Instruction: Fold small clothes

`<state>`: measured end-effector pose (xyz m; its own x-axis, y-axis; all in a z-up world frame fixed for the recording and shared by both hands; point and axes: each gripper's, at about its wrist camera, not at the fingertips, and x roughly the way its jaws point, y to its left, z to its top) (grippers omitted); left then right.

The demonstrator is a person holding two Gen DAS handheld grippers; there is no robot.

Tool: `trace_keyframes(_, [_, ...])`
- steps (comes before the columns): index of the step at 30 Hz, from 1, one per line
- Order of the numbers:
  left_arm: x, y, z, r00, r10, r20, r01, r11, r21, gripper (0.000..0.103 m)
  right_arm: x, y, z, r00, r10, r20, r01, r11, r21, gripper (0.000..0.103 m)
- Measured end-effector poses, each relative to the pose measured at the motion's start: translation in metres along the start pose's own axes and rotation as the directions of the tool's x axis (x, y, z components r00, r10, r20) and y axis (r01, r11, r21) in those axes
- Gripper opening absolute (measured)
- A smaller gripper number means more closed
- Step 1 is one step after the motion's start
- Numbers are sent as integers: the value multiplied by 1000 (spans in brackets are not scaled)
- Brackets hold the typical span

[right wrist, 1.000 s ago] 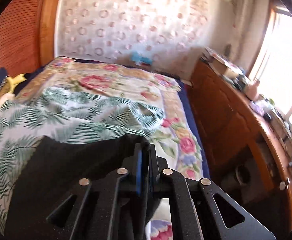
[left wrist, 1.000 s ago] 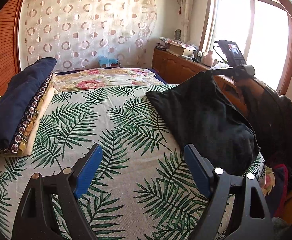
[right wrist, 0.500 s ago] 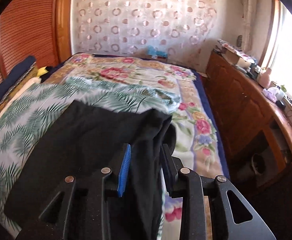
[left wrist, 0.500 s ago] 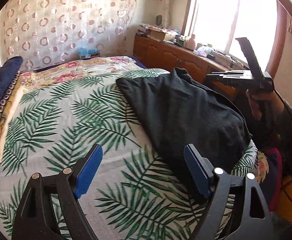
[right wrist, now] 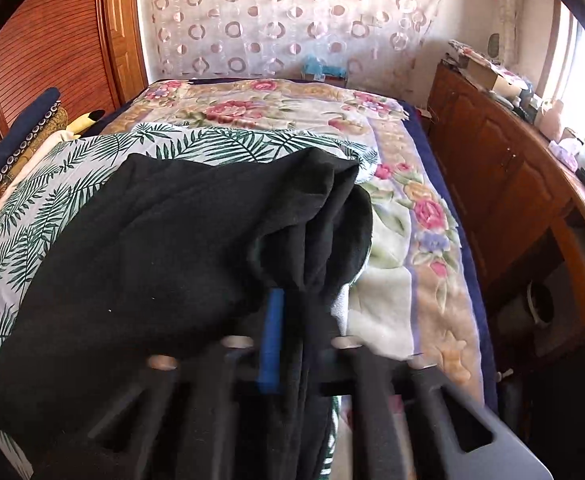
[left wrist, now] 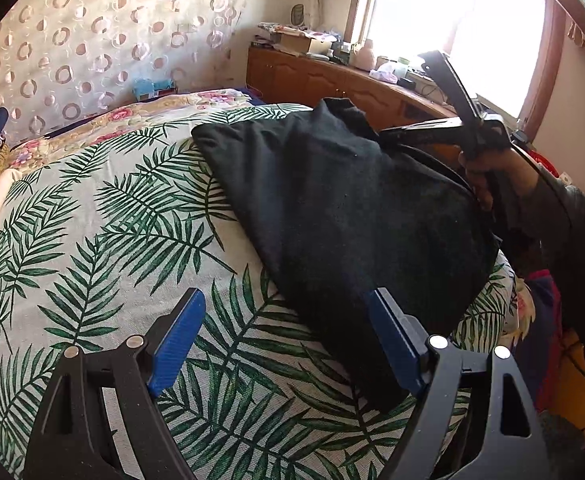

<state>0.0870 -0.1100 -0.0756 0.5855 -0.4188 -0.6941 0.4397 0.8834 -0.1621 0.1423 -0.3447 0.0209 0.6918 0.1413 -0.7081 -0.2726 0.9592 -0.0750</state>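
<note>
Black garment [left wrist: 344,216] on palm-print sheet [left wrist: 104,240], right gripper [right wrist: 288,320] clamped on it, left gripper [left wrist: 288,344] agape

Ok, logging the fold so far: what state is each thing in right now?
black garment: spread on the palm-leaf sheet, far corner bunched and lifted
right hand-held gripper: shut on the black garment's bunched edge
left hand-held gripper: open, holding nothing, above the garment's near corner
</note>
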Motion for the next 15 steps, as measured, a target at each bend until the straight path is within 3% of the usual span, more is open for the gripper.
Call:
trace_keyframes(3, [0, 0, -1, 1000, -3, -1, 3, 1000, -2, 84, -12, -24, -2, 995, -99, 14, 97, 991, 89, 1])
trace_keyframes(8, [1, -2, -2, 1000, -5, -1, 5, 1000, -5, 84, -34, -35, 3, 995, -62, 76, 53, 992, 112, 3])
trace_keyframes(12, [1, -2, -3, 1000, -2, -2, 2, 1000, -5, 84, -34, -24, 10, 994, 3, 107, -10, 998, 64, 36])
trace_keyframes(15, [2, 0, -2, 1000, 1, -1, -1, 1000, -6, 84, -15, -20, 15, 996, 37, 77, -41, 997, 59, 36])
